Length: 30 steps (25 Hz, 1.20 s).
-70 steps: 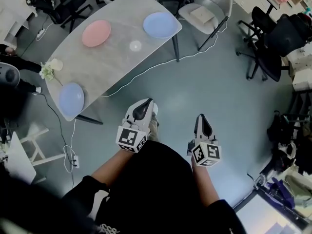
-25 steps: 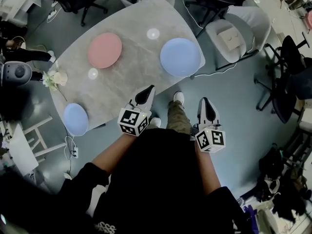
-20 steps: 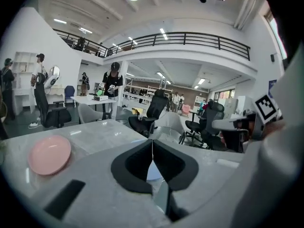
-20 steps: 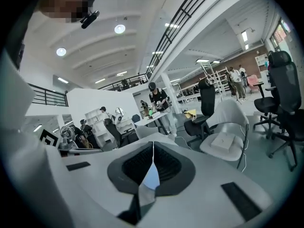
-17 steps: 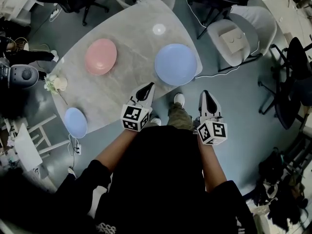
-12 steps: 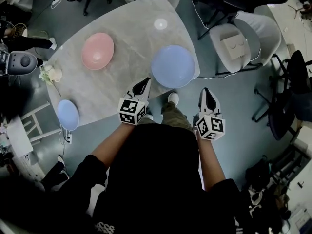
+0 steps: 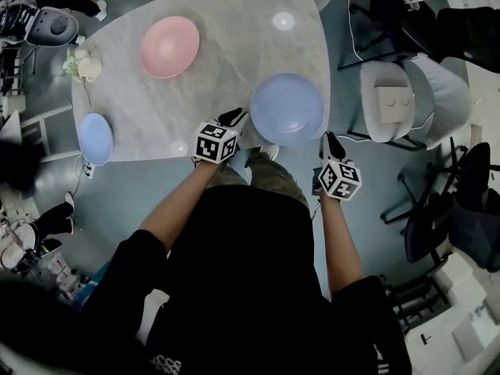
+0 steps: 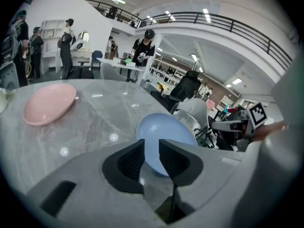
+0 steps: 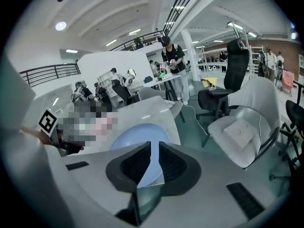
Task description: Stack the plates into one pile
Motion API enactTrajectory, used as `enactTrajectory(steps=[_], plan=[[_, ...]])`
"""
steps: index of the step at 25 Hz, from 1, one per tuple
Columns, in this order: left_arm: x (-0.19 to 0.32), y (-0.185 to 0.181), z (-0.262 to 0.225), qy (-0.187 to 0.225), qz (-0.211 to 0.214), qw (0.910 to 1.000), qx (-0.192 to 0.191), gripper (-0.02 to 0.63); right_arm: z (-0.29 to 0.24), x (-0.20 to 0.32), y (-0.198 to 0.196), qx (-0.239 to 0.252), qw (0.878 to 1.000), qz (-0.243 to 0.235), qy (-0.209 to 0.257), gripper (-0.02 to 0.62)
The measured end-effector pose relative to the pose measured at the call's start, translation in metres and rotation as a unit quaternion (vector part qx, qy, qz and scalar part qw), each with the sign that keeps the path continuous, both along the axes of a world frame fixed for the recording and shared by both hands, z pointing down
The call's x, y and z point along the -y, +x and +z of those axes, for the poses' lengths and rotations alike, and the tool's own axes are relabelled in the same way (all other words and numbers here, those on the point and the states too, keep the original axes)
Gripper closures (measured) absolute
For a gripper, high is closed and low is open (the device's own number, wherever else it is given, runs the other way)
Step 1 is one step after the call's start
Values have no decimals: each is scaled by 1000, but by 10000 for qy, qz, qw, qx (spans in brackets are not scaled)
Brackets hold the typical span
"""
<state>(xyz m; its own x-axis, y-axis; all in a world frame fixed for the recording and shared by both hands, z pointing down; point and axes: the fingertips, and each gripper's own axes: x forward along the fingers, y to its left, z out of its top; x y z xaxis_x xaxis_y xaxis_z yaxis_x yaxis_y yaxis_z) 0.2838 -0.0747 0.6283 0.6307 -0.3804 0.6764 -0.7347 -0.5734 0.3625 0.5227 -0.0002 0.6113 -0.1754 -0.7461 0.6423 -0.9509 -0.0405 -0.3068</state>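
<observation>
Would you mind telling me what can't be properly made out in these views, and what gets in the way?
Large blue plate: right gripper view, its near part sits behind the shut jaws of the right gripper.
Pink plate: right gripper view, a mosaic patch covers it.
Small blue plate: outside the edges of both gripper views.
White flower: head view, too small to tell what holds it.

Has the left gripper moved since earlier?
Yes: left gripper came in to the table edge, beside the large blue plate; jaws just opening, nothing between.
</observation>
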Motion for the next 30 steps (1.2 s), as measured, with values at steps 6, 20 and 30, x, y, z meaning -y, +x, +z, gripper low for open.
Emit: enactTrajectory(steps=[6,20,30], plan=[[-6,2,47,-706,-277,9970,143,468,59,14,6,206,9962,-366,-761,480],[-3,19,102,-1329,-647,9890,-17,489,113,27,3,586,9903,-227,-1243,527],[-14,4,78,-1581,-1173,9798,-350,534,82,34,-11,840,9896,-360,-1108,543]])
